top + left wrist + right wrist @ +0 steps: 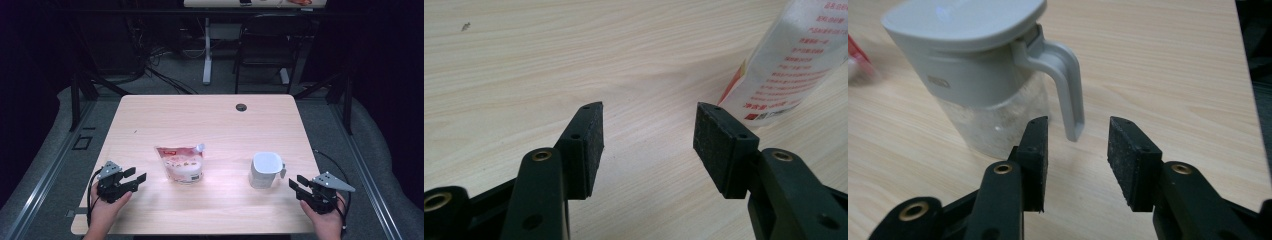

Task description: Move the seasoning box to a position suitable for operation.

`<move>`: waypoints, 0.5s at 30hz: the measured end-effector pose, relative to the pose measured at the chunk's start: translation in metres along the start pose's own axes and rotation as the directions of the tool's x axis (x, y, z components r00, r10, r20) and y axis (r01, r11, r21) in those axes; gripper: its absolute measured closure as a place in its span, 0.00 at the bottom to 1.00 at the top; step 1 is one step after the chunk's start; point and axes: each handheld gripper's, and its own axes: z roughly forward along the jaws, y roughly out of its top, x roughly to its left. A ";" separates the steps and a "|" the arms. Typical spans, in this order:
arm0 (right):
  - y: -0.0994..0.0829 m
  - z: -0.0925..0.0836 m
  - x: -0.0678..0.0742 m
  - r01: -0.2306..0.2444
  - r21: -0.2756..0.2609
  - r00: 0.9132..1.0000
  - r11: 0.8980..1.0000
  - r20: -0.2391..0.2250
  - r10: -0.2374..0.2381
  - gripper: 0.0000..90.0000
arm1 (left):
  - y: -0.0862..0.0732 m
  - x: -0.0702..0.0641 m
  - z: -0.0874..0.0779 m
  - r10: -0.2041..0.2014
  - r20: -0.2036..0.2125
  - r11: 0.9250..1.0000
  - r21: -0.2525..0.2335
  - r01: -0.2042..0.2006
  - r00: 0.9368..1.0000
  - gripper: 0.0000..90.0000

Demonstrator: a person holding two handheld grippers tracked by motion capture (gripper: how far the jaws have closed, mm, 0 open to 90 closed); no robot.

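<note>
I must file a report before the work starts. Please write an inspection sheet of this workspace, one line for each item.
Surface: light wooden table, small round hole near the far edge.
Job's things: pouch with a spout, standing upright; lidded jug with its handle toward the right gripper.
Clutter: nothing seen.
Grippers: left gripper open, near the pouch; right gripper open, just short of the jug handle.
Cables: one trails from each gripper; more lie on the floor behind.
Surroundings: dark room, chair, second desk.

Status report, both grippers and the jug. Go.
Left gripper open, empty, beside pouch. Right gripper open, empty, short of lidded jug, lined on its handle. Path clear.
</note>
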 end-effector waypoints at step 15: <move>0.002 0.014 0.005 0.024 -0.008 1.000 1.000 0.003 -0.024 0.65 | 0.000 0.003 -0.002 0.020 0.007 1.000 -0.004 -0.020 1.000 0.59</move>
